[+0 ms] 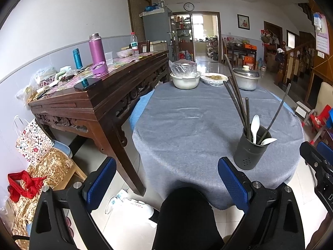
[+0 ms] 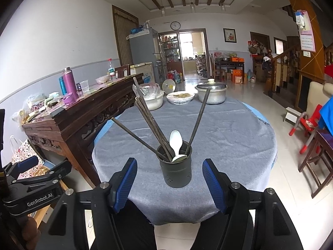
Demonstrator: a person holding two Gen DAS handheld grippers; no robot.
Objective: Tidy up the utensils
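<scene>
Both your left tongs (image 1: 166, 184) and right tongs (image 2: 169, 184) hang released and empty short of the holder (image 2: 176, 166), low centre of the right view on the bench (image 2: 229, 129); snag a splayed chopstick (image 2: 198, 118) and the holder may tip.

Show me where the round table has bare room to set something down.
The grey tablecloth lies bare between the utensil holder near the front edge and the dishes at the far edge. There it is crowded: bagged bowl, plate, lidded pot. The side table is cluttered.
</scene>
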